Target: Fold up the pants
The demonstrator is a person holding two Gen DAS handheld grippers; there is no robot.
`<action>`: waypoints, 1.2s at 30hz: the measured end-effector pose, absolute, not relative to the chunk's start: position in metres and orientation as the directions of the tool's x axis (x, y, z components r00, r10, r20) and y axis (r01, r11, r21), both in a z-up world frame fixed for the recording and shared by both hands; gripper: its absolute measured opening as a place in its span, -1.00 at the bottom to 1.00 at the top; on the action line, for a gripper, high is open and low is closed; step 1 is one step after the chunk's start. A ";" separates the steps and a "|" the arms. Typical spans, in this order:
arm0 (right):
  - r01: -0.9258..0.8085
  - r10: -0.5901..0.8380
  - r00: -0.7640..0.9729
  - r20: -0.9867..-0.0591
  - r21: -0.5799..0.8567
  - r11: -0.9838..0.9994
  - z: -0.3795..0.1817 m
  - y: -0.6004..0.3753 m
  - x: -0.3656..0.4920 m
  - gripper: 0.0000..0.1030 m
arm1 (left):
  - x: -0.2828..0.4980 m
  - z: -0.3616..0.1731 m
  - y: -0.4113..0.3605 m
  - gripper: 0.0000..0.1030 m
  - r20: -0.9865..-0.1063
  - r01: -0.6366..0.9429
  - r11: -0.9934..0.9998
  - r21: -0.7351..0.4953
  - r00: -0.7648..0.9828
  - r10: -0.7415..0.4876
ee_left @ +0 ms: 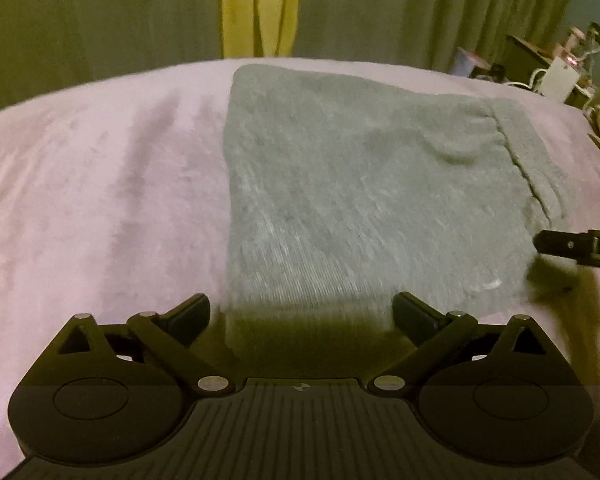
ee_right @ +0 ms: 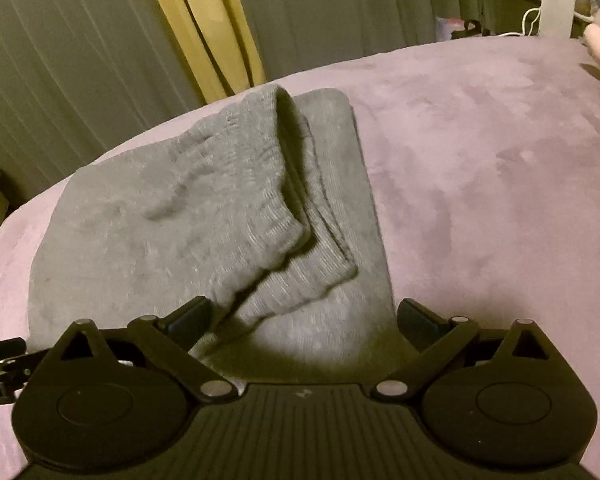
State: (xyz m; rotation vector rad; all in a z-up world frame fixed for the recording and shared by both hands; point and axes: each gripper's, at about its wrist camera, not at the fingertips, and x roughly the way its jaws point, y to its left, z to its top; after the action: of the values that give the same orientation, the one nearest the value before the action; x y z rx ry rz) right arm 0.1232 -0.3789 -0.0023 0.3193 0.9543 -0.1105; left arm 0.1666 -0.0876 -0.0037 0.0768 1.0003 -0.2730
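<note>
Pants (ee_left: pixel 360 200) on purple blanket (ee_left: pixel 100 180)

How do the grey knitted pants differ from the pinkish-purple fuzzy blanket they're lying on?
The grey knitted pants are folded into a compact, layered bundle with a ribbed band on top; the pinkish-purple fuzzy blanket lies spread in a single layer. The pants cover only a small patch; the blanket extends far past them on every side. Both are soft fabric with gentle wrinkles.

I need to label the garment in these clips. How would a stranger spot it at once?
Start at the wide mauve plush bed cover before the grey-green curtains. On it lies the folded grey knit pants, a thick rectangle with ribbed cuffs on top. It is the only grey thing on the cover.
</note>
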 end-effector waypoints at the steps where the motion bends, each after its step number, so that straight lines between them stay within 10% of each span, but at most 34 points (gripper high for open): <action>1: 0.268 -0.049 0.524 -0.850 0.110 0.957 -0.008 -0.377 0.124 0.92 | 0.165 -0.009 -0.089 0.97 -0.856 0.272 0.961 -0.037 0.487 -0.171; 19: 0.206 -0.131 0.415 -0.900 -0.047 0.977 -0.025 -0.293 0.016 0.92 | 0.041 -0.040 -0.093 0.97 -0.853 0.271 0.953 0.137 0.521 -0.025; 36: 0.164 -0.123 0.703 -0.700 -0.009 0.986 0.037 -0.269 -0.038 0.92 | -0.036 0.023 -0.081 0.97 -0.647 0.223 0.974 0.048 0.750 -0.140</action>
State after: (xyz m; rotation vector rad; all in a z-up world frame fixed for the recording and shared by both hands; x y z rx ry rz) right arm -0.0379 -0.2688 0.0368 0.0554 0.7751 -0.1594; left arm -0.0355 -0.0805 0.0231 0.1250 0.6957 -0.1994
